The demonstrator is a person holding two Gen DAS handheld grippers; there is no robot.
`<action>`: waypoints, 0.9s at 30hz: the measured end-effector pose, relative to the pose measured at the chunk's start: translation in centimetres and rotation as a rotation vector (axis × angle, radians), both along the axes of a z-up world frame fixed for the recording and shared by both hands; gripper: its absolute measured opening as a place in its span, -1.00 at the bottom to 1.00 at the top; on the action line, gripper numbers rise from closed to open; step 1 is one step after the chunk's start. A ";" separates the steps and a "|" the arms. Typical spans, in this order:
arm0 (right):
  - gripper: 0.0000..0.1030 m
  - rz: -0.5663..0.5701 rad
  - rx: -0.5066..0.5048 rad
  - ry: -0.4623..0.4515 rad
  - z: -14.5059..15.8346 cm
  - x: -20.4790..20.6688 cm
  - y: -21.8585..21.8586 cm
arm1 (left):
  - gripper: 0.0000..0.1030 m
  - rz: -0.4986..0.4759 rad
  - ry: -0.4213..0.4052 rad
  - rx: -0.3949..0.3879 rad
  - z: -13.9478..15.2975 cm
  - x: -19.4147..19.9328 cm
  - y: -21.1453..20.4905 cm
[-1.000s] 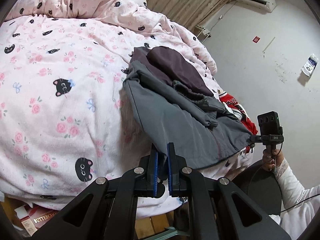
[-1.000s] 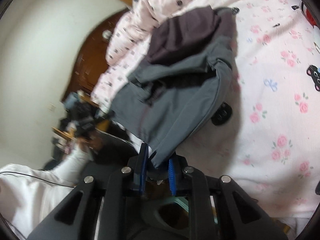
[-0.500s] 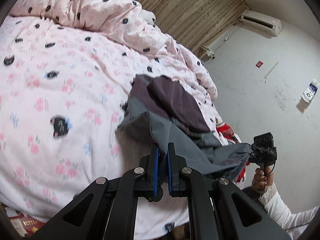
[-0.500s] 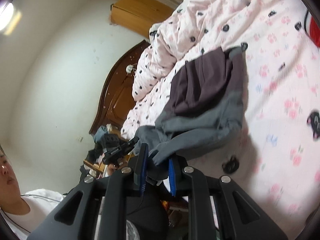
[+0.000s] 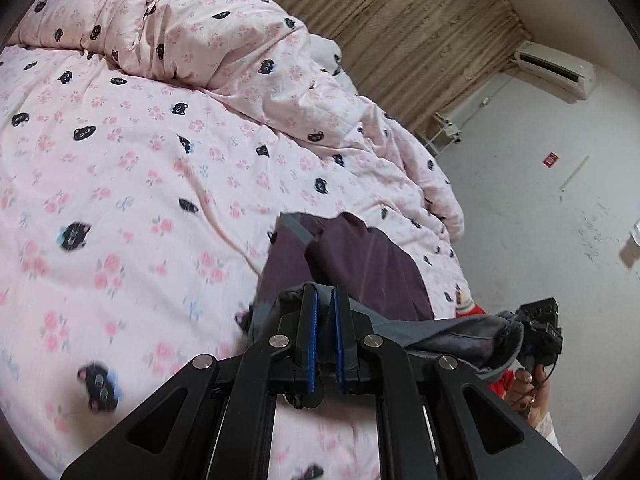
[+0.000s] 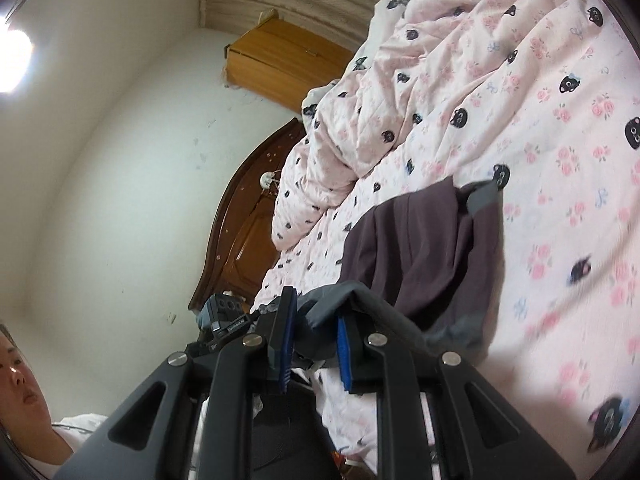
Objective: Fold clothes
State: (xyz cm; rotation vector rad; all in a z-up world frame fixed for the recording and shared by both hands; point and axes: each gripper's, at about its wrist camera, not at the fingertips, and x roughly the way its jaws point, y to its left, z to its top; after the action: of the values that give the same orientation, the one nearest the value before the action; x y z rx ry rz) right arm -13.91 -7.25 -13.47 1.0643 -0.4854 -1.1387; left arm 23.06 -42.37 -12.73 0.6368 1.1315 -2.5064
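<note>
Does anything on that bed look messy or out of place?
The duvet is heaped in a rumpled ridge at the far side rather than spread flat. The grey garment lies bunched, its near edge pinched by the left gripper and right gripper. Nothing looks spilled or torn.

Pink duvet [image 5: 132, 168], printed with black cat faces and roses, bunched toward the headboard. Dark carved wooden headboard [image 6: 244, 224]. Orange-brown wooden cabinet [image 6: 280, 60]. Wall-mounted air conditioner [image 5: 554, 68]. Small red wall sticker [image 5: 551, 159].

Pink cat-print bed [image 5: 160, 168] (rumpled quilt [image 5: 224, 40] behind), grey-purple garment [image 5: 360, 264] atop.
</note>
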 end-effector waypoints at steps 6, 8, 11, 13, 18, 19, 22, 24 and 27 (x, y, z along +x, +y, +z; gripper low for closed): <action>-0.63 -0.030 0.016 -0.010 -0.5 -2.8 -2.1 | -0.89 0.026 -0.028 0.041 -0.4 -3.1 -2.5; -0.63 -0.040 0.029 -0.011 -0.7 -3.9 -3.3 | -0.89 0.033 -0.048 0.046 -0.6 -4.3 -3.4; -0.63 -0.052 0.055 -0.009 -1.2 -5.5 -5.3 | -0.89 0.047 -0.086 0.051 -1.1 -5.7 -4.6; -0.63 -0.059 0.076 -0.008 -1.7 -6.5 -6.6 | -0.89 0.055 -0.114 0.046 -1.4 -6.6 -5.3; -0.63 -0.084 0.157 -0.029 -3.7 -8.3 -8.9 | -0.88 0.078 -0.155 0.069 -3.4 -8.4 -7.0; -0.63 -0.090 0.180 -0.033 -4.2 -8.5 -9.3 | -0.87 0.086 -0.156 0.080 -3.8 -8.5 -7.2; -0.63 -0.104 0.239 -0.051 -5.7 -9.2 -10.3 | -0.86 0.101 -0.151 0.113 -4.8 -8.8 -7.9; -0.63 -0.115 0.270 -0.074 -6.7 -9.6 -10.8 | -0.85 0.105 -0.149 0.115 -5.0 -9.0 -8.2; -0.63 -0.113 0.294 -0.073 -7.3 -9.8 -11.4 | -0.82 0.113 -0.135 0.144 -5.3 -9.0 -8.8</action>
State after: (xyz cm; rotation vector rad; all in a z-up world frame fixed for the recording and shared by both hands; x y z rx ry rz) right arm -23.70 -18.61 -20.72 1.3507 -0.4489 -1.3015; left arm 14.11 -51.14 -18.00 0.7464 1.2687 -2.2666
